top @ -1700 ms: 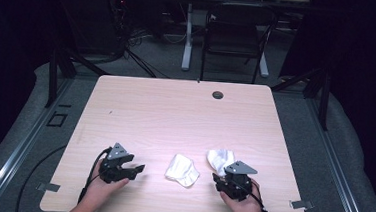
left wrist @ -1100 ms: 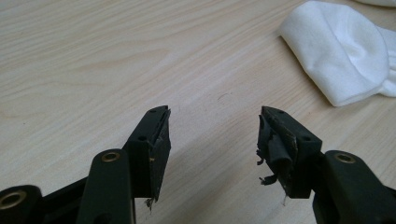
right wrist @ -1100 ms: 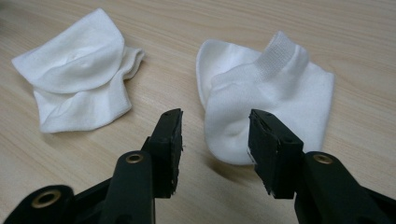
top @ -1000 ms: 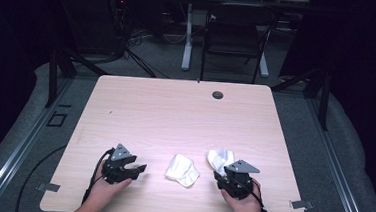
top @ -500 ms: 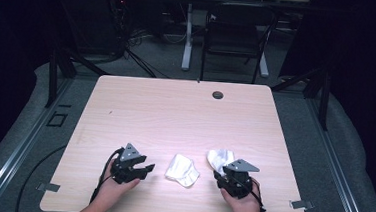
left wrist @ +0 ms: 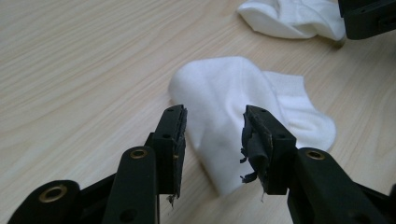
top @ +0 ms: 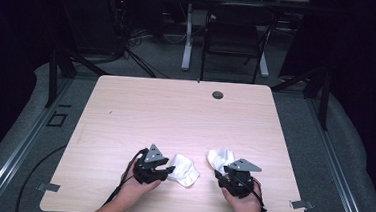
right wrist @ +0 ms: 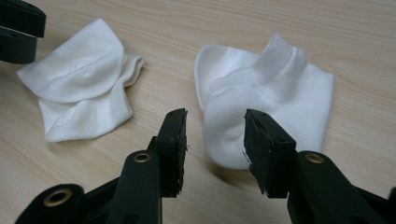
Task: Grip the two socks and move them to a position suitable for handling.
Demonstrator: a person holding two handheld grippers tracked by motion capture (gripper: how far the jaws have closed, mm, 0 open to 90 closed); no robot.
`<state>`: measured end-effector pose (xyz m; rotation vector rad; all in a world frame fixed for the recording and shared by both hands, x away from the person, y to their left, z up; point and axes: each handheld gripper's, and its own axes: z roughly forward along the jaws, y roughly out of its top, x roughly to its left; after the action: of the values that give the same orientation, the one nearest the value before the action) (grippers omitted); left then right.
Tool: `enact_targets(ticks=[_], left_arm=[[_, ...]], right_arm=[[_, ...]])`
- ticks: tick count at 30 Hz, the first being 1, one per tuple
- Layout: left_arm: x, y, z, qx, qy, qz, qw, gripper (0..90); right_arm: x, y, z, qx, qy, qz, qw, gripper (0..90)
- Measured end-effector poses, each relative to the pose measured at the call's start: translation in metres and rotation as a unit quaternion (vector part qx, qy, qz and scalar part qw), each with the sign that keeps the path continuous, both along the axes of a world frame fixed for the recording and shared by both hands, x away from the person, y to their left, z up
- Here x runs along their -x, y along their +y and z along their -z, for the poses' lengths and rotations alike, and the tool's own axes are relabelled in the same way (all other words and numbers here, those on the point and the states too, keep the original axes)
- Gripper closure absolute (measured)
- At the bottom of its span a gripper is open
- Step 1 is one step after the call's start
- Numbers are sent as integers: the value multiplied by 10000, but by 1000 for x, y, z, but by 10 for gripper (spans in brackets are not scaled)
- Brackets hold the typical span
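Left gripper (top: 167, 170): jaws apart and just been narrowing, straddling the near edge of the left sock (left wrist: 243, 116); the pads are not pressing on it yet.
Right gripper (top: 225, 175): jaws spread, poised at the near end of the right sock (right wrist: 266, 98), nothing pinched.
Left sock: just ahead of its gripper, lying crumpled on the worktop (top: 175, 115), long axis running away and to the right in the left gripper view.
Right sock: directly ahead of the right gripper, cuff at the far end.
Nearer hand: each sock sits at its own gripper.
Count: two white socks, two grippers.
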<state>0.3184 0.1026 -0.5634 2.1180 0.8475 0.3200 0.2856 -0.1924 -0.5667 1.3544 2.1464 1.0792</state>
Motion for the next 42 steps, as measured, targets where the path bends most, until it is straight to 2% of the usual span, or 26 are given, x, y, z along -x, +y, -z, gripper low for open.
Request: enact_targets(ticks=[4,8,16,17,28,31,33,38,39,42], left_arm=[[-2,-14,6,-149,29,84,9998,605],[-3,-17,10,-265,36,70,9996,624],[-4,-18,13,-328,69,65,9994,638],[-4,-18,13,-397,81,99,9991,637],[-2,-17,14,-410,123,77,9991,646],[2,-16,14,-393,121,71,9991,647],[6,-12,14,-329,236,79,9992,647],[15,-6,13,-345,263,87,9990,645],[19,-4,13,-353,297,89,9989,643],[25,0,11,-398,373,103,9985,637]], right_arm=[[0,-1,0,-64,-5,12,10000,592],[0,-1,-1,-59,-21,26,10000,592],[0,-2,-1,-76,-15,37,10000,592],[0,-2,-1,-103,-18,47,9999,592],[-1,-2,0,-137,-19,67,9999,591],[-1,-3,-1,-108,-21,91,9999,596],[0,-3,-2,-115,-104,91,9998,614],[-2,-1,-5,-74,-61,51,9999,667],[-4,0,-6,51,-52,45,10000,684],[-11,-1,-10,187,-103,154,9997,707]])
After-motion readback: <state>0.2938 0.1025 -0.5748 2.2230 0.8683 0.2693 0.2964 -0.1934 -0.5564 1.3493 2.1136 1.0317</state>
